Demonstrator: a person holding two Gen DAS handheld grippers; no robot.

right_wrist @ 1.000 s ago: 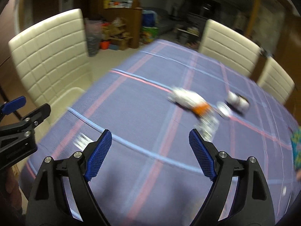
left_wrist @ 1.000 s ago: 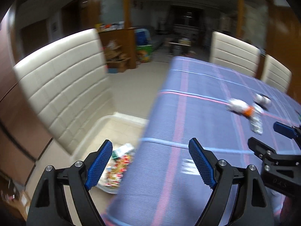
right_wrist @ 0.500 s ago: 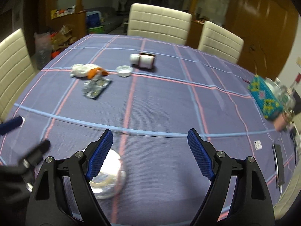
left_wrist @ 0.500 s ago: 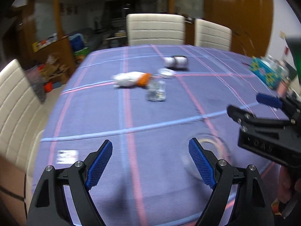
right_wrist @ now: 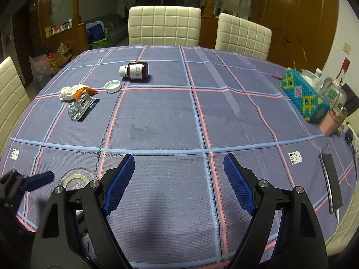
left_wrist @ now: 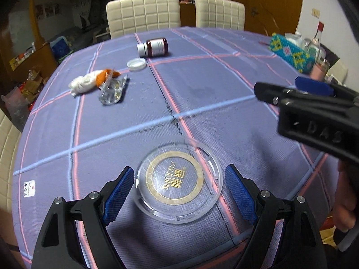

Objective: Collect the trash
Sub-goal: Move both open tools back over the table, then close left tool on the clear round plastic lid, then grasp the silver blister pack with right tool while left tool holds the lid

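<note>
A clear round plastic lid [left_wrist: 178, 179] with a gold ring lies flat on the blue checked tablecloth [left_wrist: 224, 103], near the front edge. My left gripper [left_wrist: 179, 168] is open and straddles it, with a small gap between each pad and the rim. My right gripper [right_wrist: 179, 163] is open over bare cloth, to the right of the lid [right_wrist: 76, 177]. Further back lie a brown pill bottle [right_wrist: 134, 70] on its side, a white cap [right_wrist: 112, 86], a crumpled white tissue [right_wrist: 69, 92] with an orange scrap, and a silver blister pack [right_wrist: 82, 107].
A beaded tissue box [right_wrist: 303, 94], glass bottles and a pink cup [right_wrist: 332, 118] crowd the table's right edge. A dark phone [right_wrist: 331, 186] lies near the front right. Cream chairs [right_wrist: 165, 25] stand behind the table and one at the left.
Both views have swung from the chair and floor bin at the left onto the table. The left gripper has come down around the clear lid. Both grippers stay open.
</note>
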